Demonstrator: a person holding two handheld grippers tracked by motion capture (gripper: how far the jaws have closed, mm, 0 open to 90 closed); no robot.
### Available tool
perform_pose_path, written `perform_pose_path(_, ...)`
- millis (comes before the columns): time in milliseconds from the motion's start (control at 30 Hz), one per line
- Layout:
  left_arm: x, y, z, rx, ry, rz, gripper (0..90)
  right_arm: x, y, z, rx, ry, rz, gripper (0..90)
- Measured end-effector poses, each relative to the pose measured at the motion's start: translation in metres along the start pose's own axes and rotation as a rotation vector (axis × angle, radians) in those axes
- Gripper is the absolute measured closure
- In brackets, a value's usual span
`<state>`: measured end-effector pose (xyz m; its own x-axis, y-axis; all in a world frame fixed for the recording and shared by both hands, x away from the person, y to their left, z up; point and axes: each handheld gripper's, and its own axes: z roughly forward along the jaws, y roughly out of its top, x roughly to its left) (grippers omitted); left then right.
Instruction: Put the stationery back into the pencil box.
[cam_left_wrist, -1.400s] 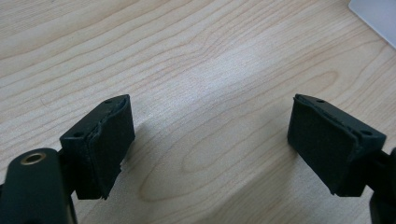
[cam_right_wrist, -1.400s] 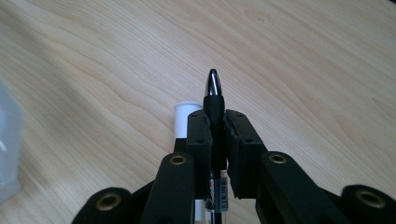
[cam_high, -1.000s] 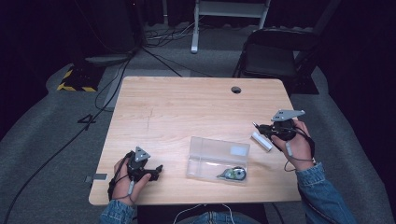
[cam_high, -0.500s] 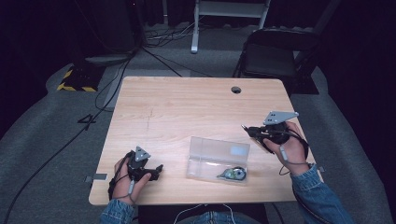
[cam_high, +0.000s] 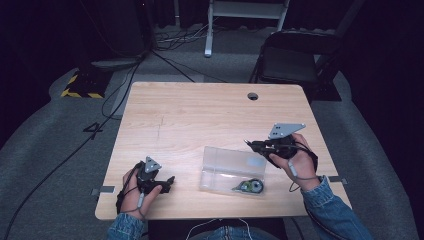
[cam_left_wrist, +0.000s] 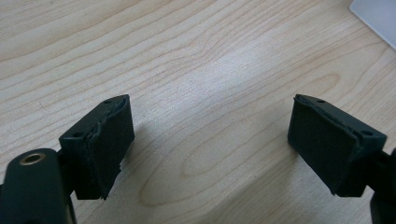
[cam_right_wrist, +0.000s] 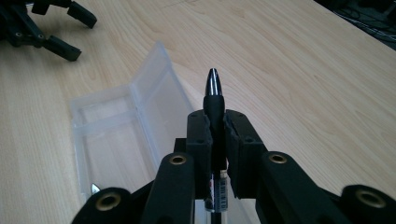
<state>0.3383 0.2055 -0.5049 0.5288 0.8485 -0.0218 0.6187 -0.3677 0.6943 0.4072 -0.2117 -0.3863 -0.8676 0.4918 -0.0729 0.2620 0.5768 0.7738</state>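
Dark studio floor, grey carpet with trailing cables, a folding chair beyond the far edge of a pale wooden table; a round cable hole sits near the far right corner of the tabletop. Item one: clear plastic case, lying open toward the near edge, right of centre, its lid folded flat beside its tray. Item two: correction-tape dispenser, resting inside the case at the end nearest the person. Item three: black pen with a silver tip, clamped between the jaws of the right gripper, which are closed narrow on its barrel; the tip projects ahead of the pads, and the pen hangs just above the far right corner of the case, pointing across it, not yet touching the plastic. Item four: left gripper, resting on the tabletop near the near left corner, jaws spread wide with nothing between them and bare wood under the pads. Status, as judged: the work looks like packing the case; the dispenser is in, the pen is picked up and carried to the case. Outstanding: lowering the pen into the tray, letting go, and probably closing the lid.
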Motion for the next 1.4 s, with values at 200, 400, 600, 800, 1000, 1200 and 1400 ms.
perform_pose_path(200, 0.000, 0.000, 0.000, 0.000, 0.000, 0.000, 14.9, 0.011, -0.001, 0.011, 0.010, 0.044, -0.019, 80.9)
perform_pose_path(400, 0.000, 0.000, 0.000, 0.000, 0.000, 0.000, 14.9, 0.021, -0.004, 0.024, 0.038, 0.083, -0.036, 80.9)
perform_pose_path(600, 0.000, 0.000, 0.000, 0.000, 0.000, 0.000, 14.9, 0.027, -0.006, 0.034, 0.049, 0.099, -0.052, 80.8)
perform_pose_path(800, 0.000, 0.000, 0.000, 0.000, -0.001, 0.001, 14.9, 0.029, -0.009, 0.042, 0.050, 0.106, -0.063, 80.8)
perform_pose_path(1000, 0.000, 0.000, 0.000, 0.000, 0.000, 0.000, 14.9, 0.033, -0.011, 0.050, 0.057, 0.119, -0.080, 80.8)
perform_pose_path(1200, 0.000, 0.000, 0.000, 0.000, 0.000, 0.000, 14.9, 0.035, -0.013, 0.057, 0.075, 0.120, -0.105, 80.8)
perform_pose_path(1400, 0.000, 0.000, 0.000, 0.001, 0.000, 0.000, 14.9, 0.035, -0.015, 0.062, 0.088, 0.111, -0.125, 80.8)
